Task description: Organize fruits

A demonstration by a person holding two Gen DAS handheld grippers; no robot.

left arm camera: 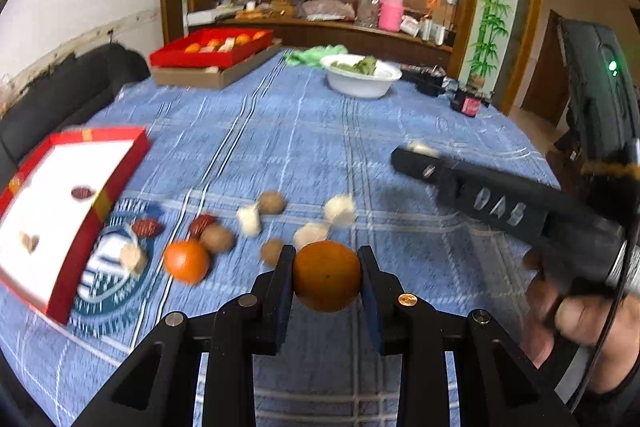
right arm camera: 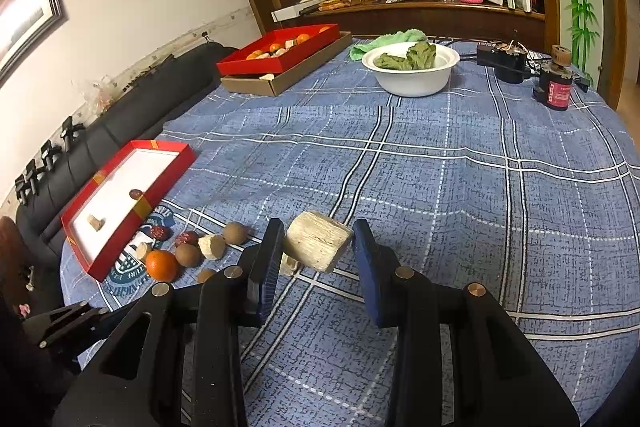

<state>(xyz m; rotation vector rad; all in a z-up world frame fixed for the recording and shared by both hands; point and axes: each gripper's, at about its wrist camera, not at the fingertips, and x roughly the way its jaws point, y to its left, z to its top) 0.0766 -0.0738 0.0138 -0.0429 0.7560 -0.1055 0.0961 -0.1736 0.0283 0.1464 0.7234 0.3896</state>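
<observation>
- The left tool (left arm camera: pixel 327 277) is pinching an orange (left arm camera: pixel 327 275) between its two pads, lifted clear of the blue checked table (left arm camera: pixel 312 131).
- The right tool (right arm camera: pixel 318 247) is pinching a pale chunk of cut fruit (right arm camera: pixel 318 246), also held above the cloth.
- The step in hand looks like carrying: both pieces are picked up, neither is set down yet.
- Ahead and to the left of both tools lies the near red tray (right arm camera: pixel 120 203), holding only a dark date and a pale piece.
- Just ahead-left of the left tool a loose pile waits: a second orange (left arm camera: pixel 186 261), brown round fruits, dates, pale chunks.
- Next, I'd guess, each tool must swing left over the tray, lower, then spread its pads; the orange could roll.
- A far red tray (right arm camera: pixel 280 53) already holds oranges and pale pieces, so which tray is meant is unclear.
- The left view is smeared, its pile blurry; the near tray is cut off at that edge.
</observation>
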